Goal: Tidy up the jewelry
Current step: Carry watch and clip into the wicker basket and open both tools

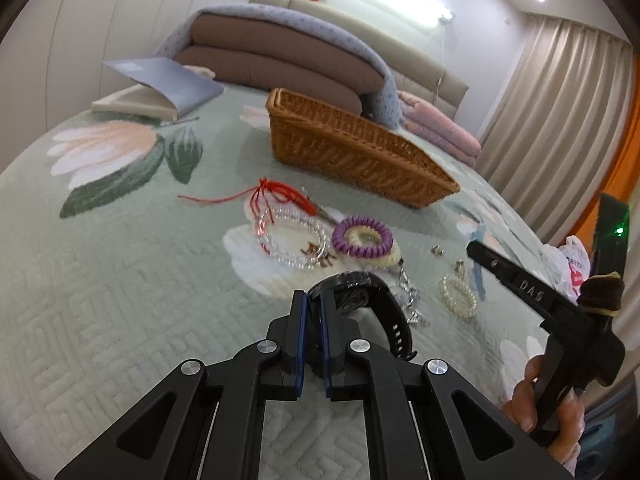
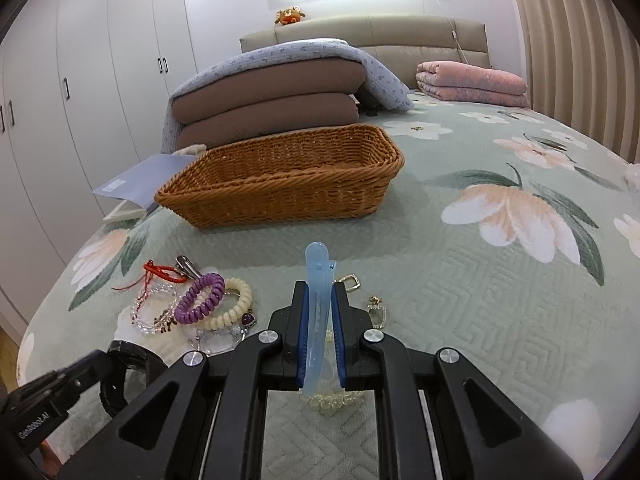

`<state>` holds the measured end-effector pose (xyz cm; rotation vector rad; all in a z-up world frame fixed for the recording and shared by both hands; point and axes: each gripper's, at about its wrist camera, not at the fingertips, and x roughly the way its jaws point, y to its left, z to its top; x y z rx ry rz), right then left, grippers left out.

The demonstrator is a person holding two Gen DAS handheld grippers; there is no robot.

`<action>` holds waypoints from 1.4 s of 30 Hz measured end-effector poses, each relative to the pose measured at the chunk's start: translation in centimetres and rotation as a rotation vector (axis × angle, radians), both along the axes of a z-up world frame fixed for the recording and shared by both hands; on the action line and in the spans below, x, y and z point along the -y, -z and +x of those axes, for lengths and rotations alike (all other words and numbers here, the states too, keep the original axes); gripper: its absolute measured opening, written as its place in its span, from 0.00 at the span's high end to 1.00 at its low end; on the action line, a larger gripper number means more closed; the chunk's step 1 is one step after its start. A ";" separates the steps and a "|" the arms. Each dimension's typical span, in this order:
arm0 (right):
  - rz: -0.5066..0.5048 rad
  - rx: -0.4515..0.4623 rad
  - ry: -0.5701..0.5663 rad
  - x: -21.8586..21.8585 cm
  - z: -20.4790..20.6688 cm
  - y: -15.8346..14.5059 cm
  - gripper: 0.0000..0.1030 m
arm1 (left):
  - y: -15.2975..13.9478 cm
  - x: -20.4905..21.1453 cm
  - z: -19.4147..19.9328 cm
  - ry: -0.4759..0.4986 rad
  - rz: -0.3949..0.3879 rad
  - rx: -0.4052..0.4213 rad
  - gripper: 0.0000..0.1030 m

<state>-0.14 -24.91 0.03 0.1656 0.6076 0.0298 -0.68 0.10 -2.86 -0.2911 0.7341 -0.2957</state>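
My left gripper [image 1: 314, 300] is shut on the strap of a black watch [image 1: 372, 300] that lies on the green floral bedspread [image 1: 120, 300]. My right gripper [image 2: 320, 292] is shut on a light blue hair clip [image 2: 318, 320], held upright between the blue pads. A brown wicker basket [image 2: 288, 176] stands empty beyond both. Loose pieces lie between: a purple spiral hair tie [image 1: 362, 236], a cream spiral tie [image 2: 236, 308], a clear bead bracelet [image 1: 296, 240], a red cord [image 1: 276, 194], a pearl bracelet [image 1: 458, 294], a silver chain [image 1: 412, 296] and small gold earrings [image 2: 376, 312].
Stacked brown pillows [image 2: 272, 100] under a blue cover lie behind the basket, with a folded pink blanket [image 2: 472, 80] to the right. An open book [image 1: 160, 88] rests at the far left. White wardrobes [image 2: 80, 80] line the left wall, curtains the right.
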 end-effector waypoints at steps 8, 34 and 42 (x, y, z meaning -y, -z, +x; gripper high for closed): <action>0.043 0.012 -0.014 0.6 -0.3 -0.1 0.86 | 0.5 0.8 1.7 -0.007 0.086 -0.182 0.87; 0.097 0.082 -0.017 1.4 -1.6 -0.6 0.86 | -2.1 1.4 -0.2 -0.008 0.059 0.003 0.93; 0.101 0.114 -0.057 1.8 -0.8 -3.8 0.86 | -6.3 1.5 2.3 -0.006 0.046 0.097 0.94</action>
